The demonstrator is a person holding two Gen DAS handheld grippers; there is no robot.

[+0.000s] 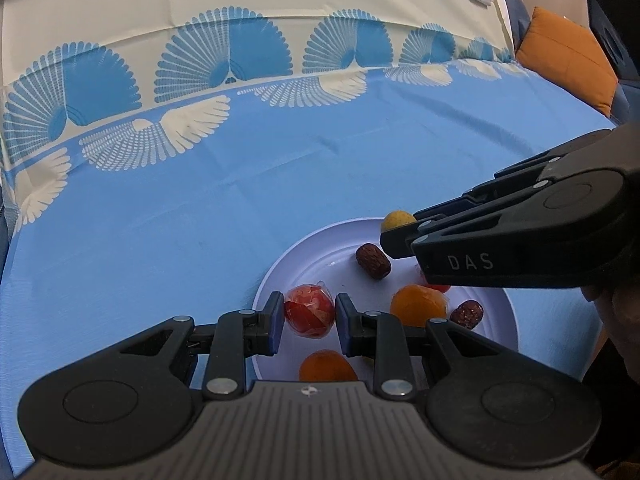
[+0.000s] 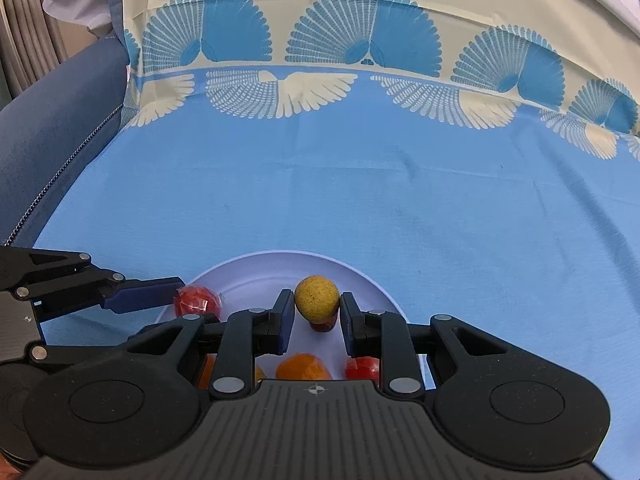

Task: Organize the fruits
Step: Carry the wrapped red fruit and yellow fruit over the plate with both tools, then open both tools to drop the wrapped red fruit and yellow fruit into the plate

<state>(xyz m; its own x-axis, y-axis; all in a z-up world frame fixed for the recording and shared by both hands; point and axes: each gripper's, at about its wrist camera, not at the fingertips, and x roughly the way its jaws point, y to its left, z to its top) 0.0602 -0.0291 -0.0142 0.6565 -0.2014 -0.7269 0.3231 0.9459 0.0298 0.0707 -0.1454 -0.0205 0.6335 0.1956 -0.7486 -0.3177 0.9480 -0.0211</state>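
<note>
White plate [image 1: 280,280] on blue cloth [image 1: 200,200] with fan pattern; surface beneath not identifiable. Left gripper [image 1: 310,322]: fingers [image 1: 276,322] clamped on a red wrapped fruit [image 1: 309,312] at the plate's left part. Right gripper [image 2: 313,322]: fingers [image 2: 283,320] closed on a yellow speckled fruit [image 2: 317,297] over the plate's far part; whether this fruit touches the plate, cannot tell. On the plate: two brown dates, one [image 1: 373,261] near the yellow fruit, one [image 1: 467,313] toward the right rim; two orange fruits [image 1: 418,305], [image 1: 328,366]; another red fruit [image 2: 362,368] under the right gripper. Orange cushion [image 1: 568,60] beyond the cloth.
</note>
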